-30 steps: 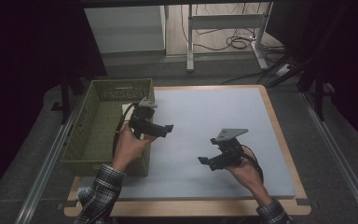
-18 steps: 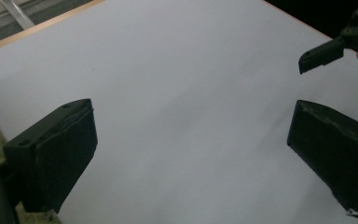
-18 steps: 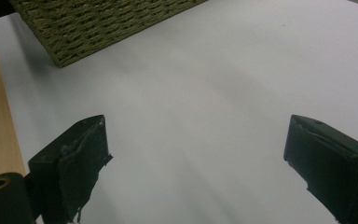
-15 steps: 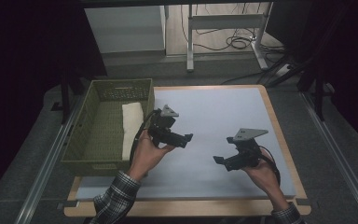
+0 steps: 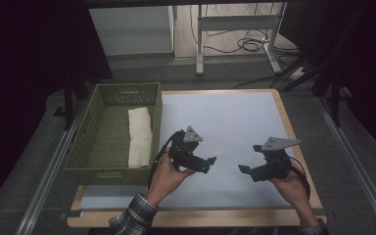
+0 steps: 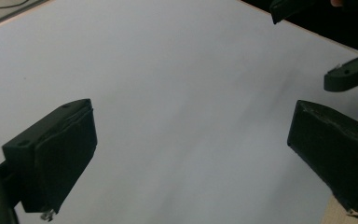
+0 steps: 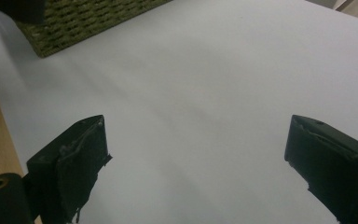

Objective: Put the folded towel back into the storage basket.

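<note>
A folded white towel (image 5: 139,137) lies inside the green woven basket (image 5: 94,132) at the table's left. My left gripper (image 5: 209,163) hovers over the white mat (image 5: 230,122) just right of the basket, jaws wide apart and empty. In the left gripper view the left gripper (image 6: 191,154) frames bare mat, with the right gripper's fingertips (image 6: 349,77) at the upper right. My right gripper (image 5: 245,170) faces it from the right, also open and empty. The right gripper (image 7: 196,172) looks across the mat toward the basket's corner (image 7: 88,21).
The wooden table edge (image 5: 200,218) runs along the front and right side (image 5: 293,132). A metal rail (image 5: 49,171) lies left of the basket. Beyond the table stand a white cabinet (image 5: 132,29), a desk frame (image 5: 235,24) and floor cables (image 5: 247,44).
The left gripper has come out from over the basket and moved right and nearer, leaving the towel uncovered inside. The right gripper has drifted right and a little nearer.
</note>
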The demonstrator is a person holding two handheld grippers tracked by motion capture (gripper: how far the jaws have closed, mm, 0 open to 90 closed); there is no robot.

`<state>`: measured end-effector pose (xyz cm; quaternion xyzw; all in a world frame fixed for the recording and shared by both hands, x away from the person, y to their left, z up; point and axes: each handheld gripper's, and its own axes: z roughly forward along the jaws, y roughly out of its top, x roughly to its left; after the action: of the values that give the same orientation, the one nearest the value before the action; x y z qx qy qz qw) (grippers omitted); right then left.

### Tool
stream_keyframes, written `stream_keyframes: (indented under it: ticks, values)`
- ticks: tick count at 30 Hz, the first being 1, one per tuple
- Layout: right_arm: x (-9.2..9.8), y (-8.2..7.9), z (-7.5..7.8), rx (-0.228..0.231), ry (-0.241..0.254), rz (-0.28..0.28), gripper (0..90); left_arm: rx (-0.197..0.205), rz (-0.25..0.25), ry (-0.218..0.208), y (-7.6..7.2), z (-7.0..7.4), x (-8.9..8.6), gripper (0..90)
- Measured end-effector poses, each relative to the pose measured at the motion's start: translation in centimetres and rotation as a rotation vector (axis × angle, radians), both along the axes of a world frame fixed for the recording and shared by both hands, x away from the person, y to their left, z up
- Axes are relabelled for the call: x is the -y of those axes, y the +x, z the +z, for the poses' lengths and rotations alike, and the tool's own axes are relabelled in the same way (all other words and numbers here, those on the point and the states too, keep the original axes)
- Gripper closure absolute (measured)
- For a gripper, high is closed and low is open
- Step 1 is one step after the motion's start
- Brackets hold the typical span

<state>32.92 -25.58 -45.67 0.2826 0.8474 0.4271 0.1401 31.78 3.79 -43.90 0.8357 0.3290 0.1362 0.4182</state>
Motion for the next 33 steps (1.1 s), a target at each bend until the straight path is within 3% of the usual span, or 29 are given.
stream_keyframes:
  ticks: [11,19,29,32,33]
  values:
    - [0.9,-0.2,-2.6,-0.014,-0.037,-0.022,4.1,0.008,0.025,0.019,-1.8,-3.8,-0.6,1.7]
    - [0.9,-0.3,-4.4,-0.019,-0.066,-0.022,3.4,-0.015,0.058,0.041,-2.4,-6.6,-1.4,1.7]
    - [0.5,-0.5,-6.8,-0.031,-0.130,-0.018,3.3,-0.076,0.085,0.087,-2.8,-9.6,-2.3,2.2]
    - [0.2,-0.5,-7.4,-0.042,-0.153,-0.016,3.2,-0.079,0.091,0.136,-2.9,-10.5,-1.9,1.6]
    - [0.1,-0.5,-7.6,-0.049,-0.165,-0.014,3.1,-0.085,0.093,0.118,-2.9,-10.6,-2.0,0.2]
